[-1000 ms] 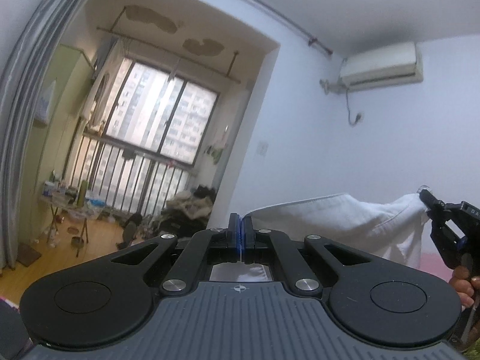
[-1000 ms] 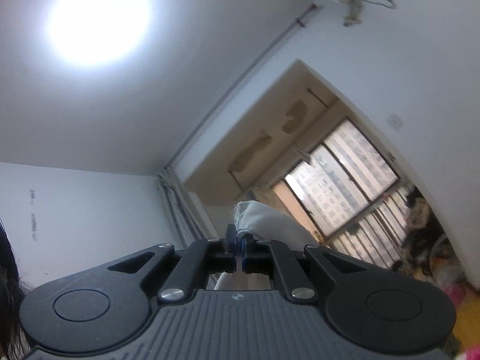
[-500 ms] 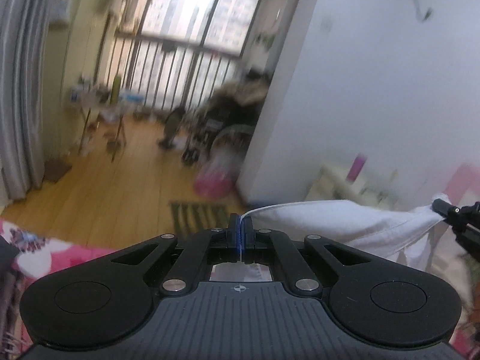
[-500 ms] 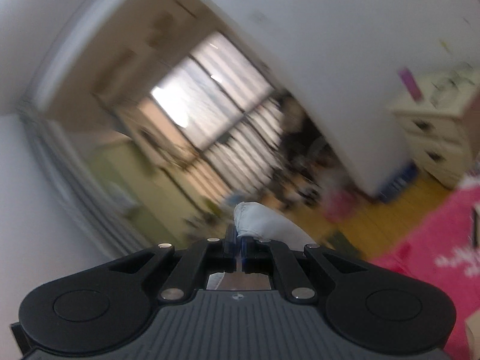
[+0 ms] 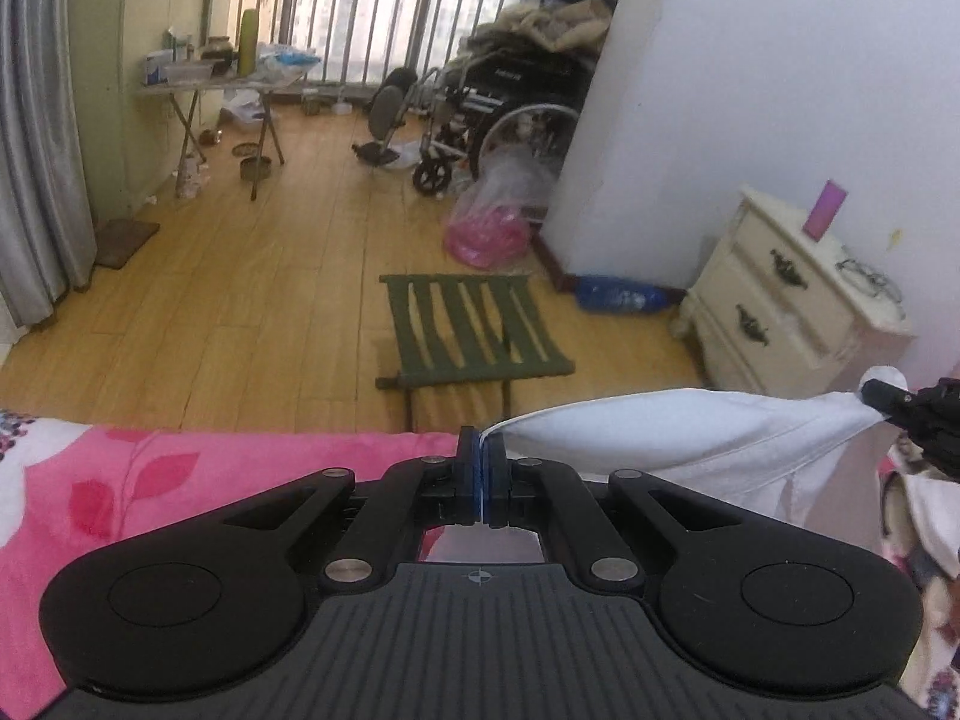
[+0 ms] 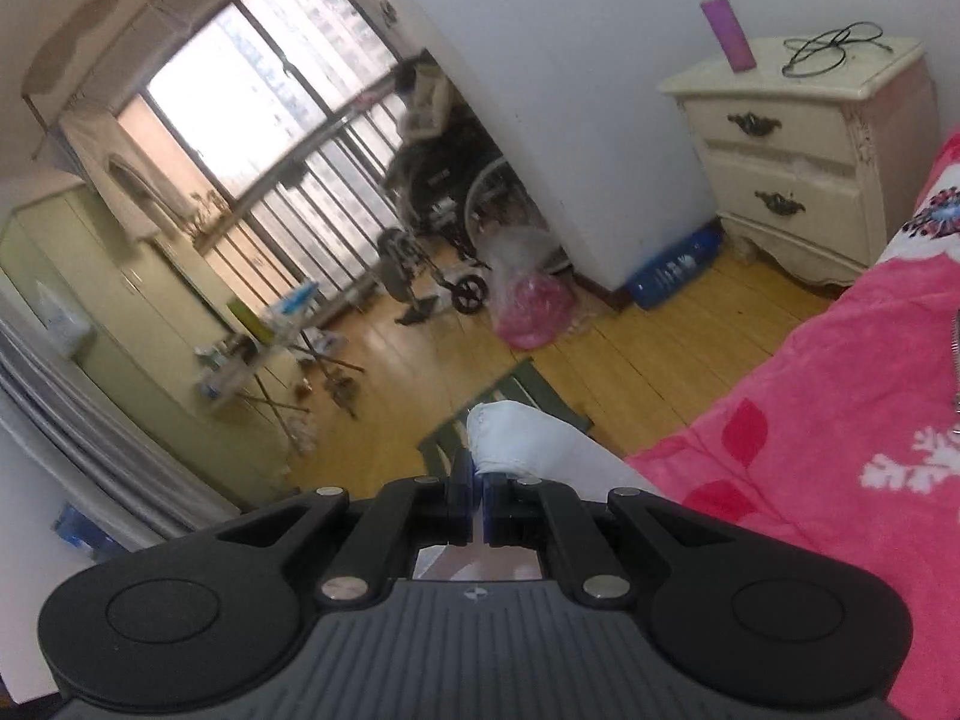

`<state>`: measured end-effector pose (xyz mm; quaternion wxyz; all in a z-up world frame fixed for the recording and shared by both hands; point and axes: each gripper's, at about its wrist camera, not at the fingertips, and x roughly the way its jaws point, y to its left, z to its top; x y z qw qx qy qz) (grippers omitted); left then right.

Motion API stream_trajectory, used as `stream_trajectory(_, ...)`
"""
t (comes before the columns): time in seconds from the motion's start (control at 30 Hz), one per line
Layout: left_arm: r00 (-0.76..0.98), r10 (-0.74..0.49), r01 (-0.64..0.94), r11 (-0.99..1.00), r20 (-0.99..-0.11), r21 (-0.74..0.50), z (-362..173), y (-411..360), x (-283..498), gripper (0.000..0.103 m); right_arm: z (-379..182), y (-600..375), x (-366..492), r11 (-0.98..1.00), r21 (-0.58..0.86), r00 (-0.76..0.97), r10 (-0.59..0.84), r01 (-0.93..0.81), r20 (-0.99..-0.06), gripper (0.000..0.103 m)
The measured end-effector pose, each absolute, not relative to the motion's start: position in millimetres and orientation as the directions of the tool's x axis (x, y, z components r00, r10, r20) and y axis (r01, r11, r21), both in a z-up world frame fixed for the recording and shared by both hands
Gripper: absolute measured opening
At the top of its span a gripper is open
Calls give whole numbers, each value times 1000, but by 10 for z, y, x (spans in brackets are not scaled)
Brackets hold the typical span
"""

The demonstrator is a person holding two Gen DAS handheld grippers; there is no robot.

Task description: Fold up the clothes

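A white garment (image 5: 690, 429) hangs stretched between both grippers, above a pink flowered blanket (image 5: 180, 474). My left gripper (image 5: 481, 450) is shut on one corner of the cloth. The other end is bunched in my right gripper (image 5: 882, 399), seen at the right edge of the left wrist view. In the right wrist view my right gripper (image 6: 477, 471) is shut on a wad of the white garment (image 6: 516, 438), which droops right over the pink blanket (image 6: 828, 468).
Beyond the bed edge lies a wooden floor with a green folding stool (image 5: 474, 324). A cream nightstand (image 5: 786, 294) stands by the white wall, a wheelchair (image 5: 492, 114) and pink bag (image 5: 489, 228) further back, and a cluttered folding table (image 5: 222, 78) near the window.
Both grippers have tipped down from ceiling and wall toward the floor and bed, still holding the white garment stretched between them. The blanket has come into view.
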<state>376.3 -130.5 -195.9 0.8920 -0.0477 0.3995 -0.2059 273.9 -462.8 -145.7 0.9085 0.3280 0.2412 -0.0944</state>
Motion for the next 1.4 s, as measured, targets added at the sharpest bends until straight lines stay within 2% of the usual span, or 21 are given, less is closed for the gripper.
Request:
stream_trajectory(0.17,544,-384,323,916,-746,-237,-2273,-1440,4058,1,-1837,-4708,3114,757,536,826,-8,373,-564,3)
stream_trajectory(0.2,532,-380,320,918,-757,-235,-2336,-1464,4114,3,-1983,-4748,3190,735,552,804,17,392,-594,7)
stream_trajectory(0.23,512,-371,296,923,-774,-246,-2398,-1438,4128,11,-2112,-4789,3239,708,566,780,36,421,-625,14)
stream_trajectory(0.27,492,-363,272,927,-791,-257,-2460,-1412,4141,14,-2239,-4831,3278,677,578,750,58,455,-659,21)
stream_trajectory(0.33,469,-355,215,934,-809,-284,-2520,-1323,4140,21,-2412,-4919,3264,623,602,717,93,500,-691,43)
stream_trajectory(0.4,476,-386,180,922,-791,-342,-2468,-1161,4075,30,-2495,-4966,3175,578,627,710,113,522,-695,48)
stream_trajectory(0.43,477,-401,172,915,-782,-364,-2435,-1085,4062,35,-2501,-4990,3103,563,652,728,123,509,-674,56)
stream_trajectory(0.5,483,-420,160,905,-768,-395,-2351,-943,4040,36,-2447,-5018,2956,555,679,757,128,481,-641,63)
stream_trajectory(0.7,531,-410,143,906,-742,-398,-1952,-336,3772,41,-2018,-4995,2537,615,698,804,168,367,-571,63)
stream_trajectory(0.8,553,-386,134,916,-738,-379,-1753,1,3619,42,-1826,-4753,2380,658,705,794,265,266,-547,63)
stream_trajectory(0.93,547,-301,118,951,-781,-285,-1620,465,3370,45,-1746,-4169,2310,675,720,716,422,160,-556,63)
stream_trajectory(1.03,496,-263,106,964,-828,-242,-1690,653,3067,45,-1772,-3677,2242,655,747,646,521,116,-558,61)
stream_trajectory(1.23,348,-327,65,943,-879,-325,-2147,712,2479,45,-1969,-2676,2067,596,791,485,655,140,-580,54)
stream_trajectory(1.4,233,-305,249,937,-923,-246,-2412,420,2117,45,-1974,-1960,2059,682,728,360,662,77,-658,50)
